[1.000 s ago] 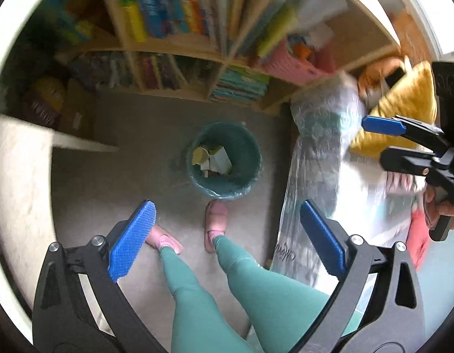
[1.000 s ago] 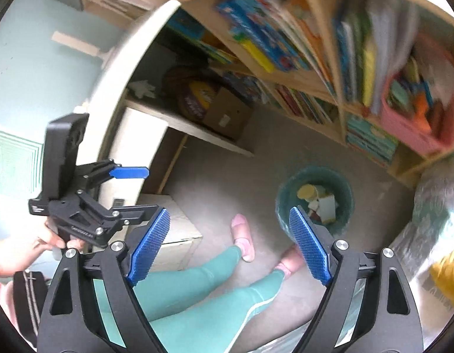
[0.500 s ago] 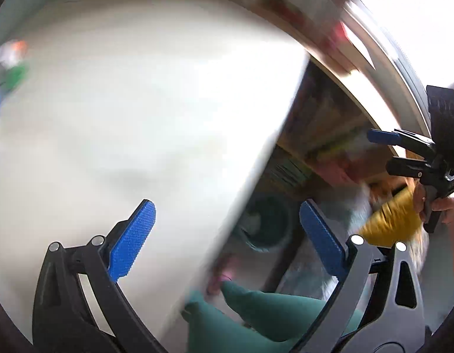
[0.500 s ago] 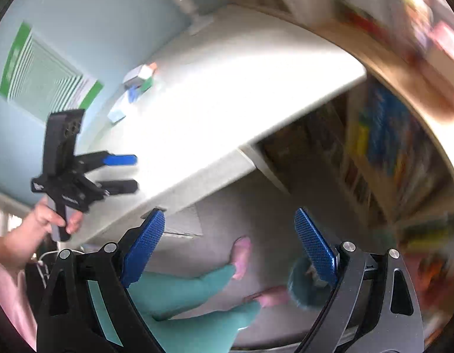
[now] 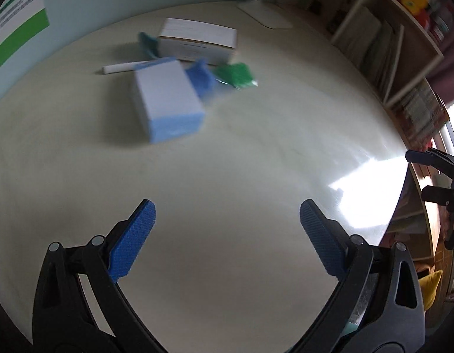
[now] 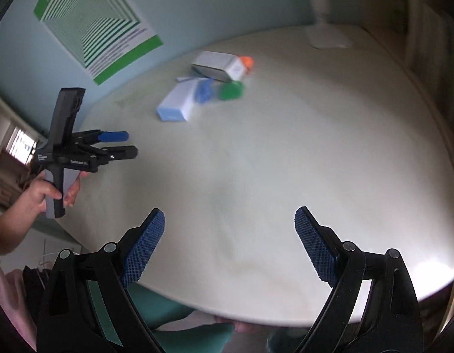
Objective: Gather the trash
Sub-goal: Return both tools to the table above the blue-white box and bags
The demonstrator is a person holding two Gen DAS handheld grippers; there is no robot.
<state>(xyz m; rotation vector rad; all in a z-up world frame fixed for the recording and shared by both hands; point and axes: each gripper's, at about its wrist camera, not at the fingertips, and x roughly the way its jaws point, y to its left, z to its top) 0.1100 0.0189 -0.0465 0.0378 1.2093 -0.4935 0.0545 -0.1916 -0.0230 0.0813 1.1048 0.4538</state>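
Hovering over the table, both grippers empty.
The left gripper and right gripper are spread wide with nothing between the pads. The right one's jaws have just been opening a bit more. The trash sits far off near the wall: a blue box, a white box, a pen, a green wrapper.
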